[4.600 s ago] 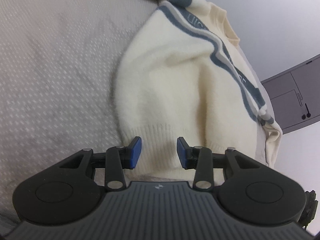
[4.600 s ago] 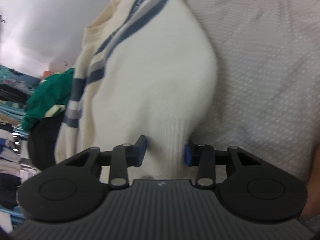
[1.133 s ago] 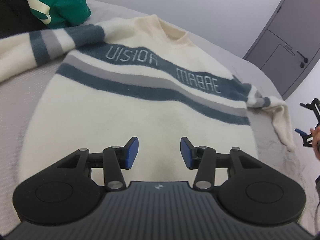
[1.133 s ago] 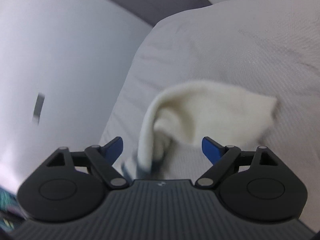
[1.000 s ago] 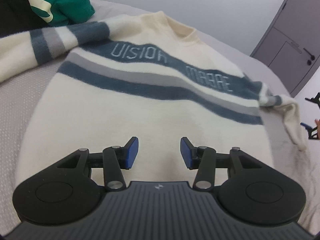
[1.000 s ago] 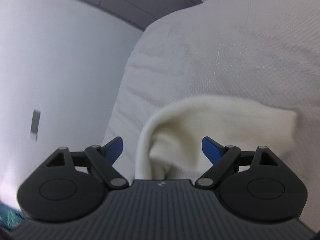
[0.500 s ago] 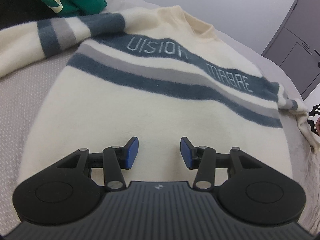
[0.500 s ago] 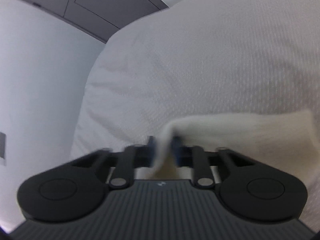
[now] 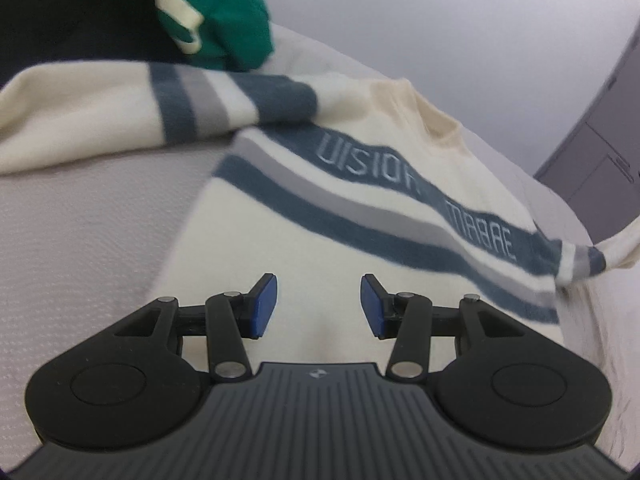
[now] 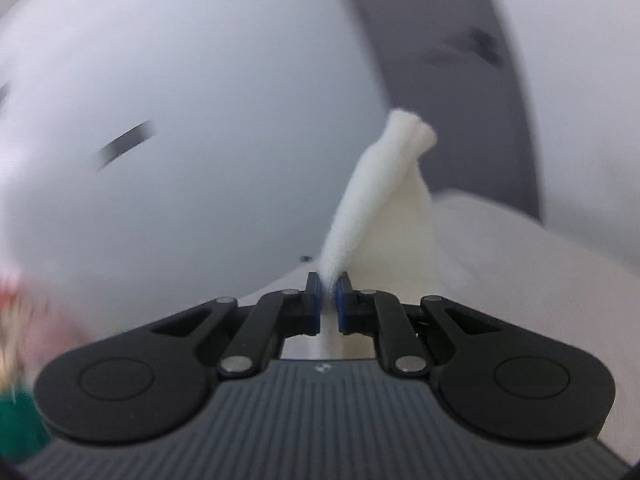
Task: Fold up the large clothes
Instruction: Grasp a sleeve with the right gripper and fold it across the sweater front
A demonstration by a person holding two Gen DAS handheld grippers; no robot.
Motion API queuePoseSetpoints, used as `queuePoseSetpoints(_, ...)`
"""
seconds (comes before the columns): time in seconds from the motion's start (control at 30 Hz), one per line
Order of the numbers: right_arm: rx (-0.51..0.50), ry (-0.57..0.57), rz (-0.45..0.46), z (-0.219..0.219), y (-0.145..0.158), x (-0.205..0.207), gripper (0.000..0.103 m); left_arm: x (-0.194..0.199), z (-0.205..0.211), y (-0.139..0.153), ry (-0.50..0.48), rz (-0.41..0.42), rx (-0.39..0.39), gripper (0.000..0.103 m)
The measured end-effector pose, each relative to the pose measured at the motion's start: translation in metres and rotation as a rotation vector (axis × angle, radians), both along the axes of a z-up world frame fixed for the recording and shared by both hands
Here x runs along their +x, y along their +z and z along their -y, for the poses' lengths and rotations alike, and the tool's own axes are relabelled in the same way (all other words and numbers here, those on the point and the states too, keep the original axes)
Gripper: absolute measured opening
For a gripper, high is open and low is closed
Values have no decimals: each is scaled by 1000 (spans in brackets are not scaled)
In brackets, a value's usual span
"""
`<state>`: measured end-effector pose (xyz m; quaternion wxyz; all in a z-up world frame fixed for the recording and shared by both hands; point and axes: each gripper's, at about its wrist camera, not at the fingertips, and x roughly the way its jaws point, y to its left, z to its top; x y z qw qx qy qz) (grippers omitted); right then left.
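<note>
The sweater (image 9: 320, 248) is lying flat on the bed (image 9: 92, 240), front up. The left gripper (image 9: 319, 306) is hanging over its bottom part, jaws apart and holding nothing. The right gripper (image 10: 329, 294) is pinching the cream sleeve (image 10: 384, 208), jaws tight together. A green top (image 9: 224, 4) is sitting at 11 o'clock.

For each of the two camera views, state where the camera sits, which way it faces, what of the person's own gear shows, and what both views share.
Left wrist: rides the left tool, looking down across the sweater spread on the bed; open blue pads and black linkage show.
Right wrist: rides the right tool, facing nearly level toward a wall; its pads pinch the cream sleeve.
Shared: the same sweater; its lifted sleeve appears at the left view's right edge.
</note>
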<state>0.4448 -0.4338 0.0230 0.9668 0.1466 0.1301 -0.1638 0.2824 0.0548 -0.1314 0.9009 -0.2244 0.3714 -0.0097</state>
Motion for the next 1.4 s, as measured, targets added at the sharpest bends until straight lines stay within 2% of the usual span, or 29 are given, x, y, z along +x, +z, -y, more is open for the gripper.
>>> queuePoseSetpoints(0.13,-150,182,3,-91,6,-16,10,-5,-17,0,19,15,-12,52)
queuePoseSetpoints(0.27,-336,366,7,-178,-7,-44,10,-14,-29,4,27,35,-32,52)
queuePoseSetpoints(0.33,-391,444,5,-217,-16,-66,10,-18,-36,6,37,46,-57,52)
queuePoseSetpoints(0.43,-397,540,-8,-256,-38,-83,10,-24,-48,11,56,67,-91,52)
queuePoseSetpoints(0.63,-431,709,-105,-320,-101,-132,10,-31,-71,10,94,89,-151,52)
queuePoseSetpoints(0.87,-462,846,-276,-341,-149,-160,10,-28,-77,0,86,74,-211,52)
queuePoseSetpoints(1.0,-346,836,-398,-321,-162,-156,12,-21,-75,-9,72,42,-209,52)
queuePoseSetpoints(1.13,-217,816,-442,-315,-166,-155,16,-15,-71,-20,44,-1,-226,52)
queuePoseSetpoints(1.17,-180,809,-446,-313,-162,-154,22,-15,-70,-22,40,-9,-226,53)
queuePoseSetpoints(1.23,-76,791,-453,-303,-157,-158,42,-13,-66,-27,34,-27,-211,55)
queuePoseSetpoints(1.27,-21,790,-445,-298,-155,-160,56,-12,-65,-29,32,-34,-205,56)
queuePoseSetpoints(1.3,17,787,-437,-301,-158,-154,61,-11,-63,-32,30,-41,-200,56)
queuePoseSetpoints(1.4,111,743,-413,-292,-155,-154,61,-7,-60,-37,27,-46,-195,56)
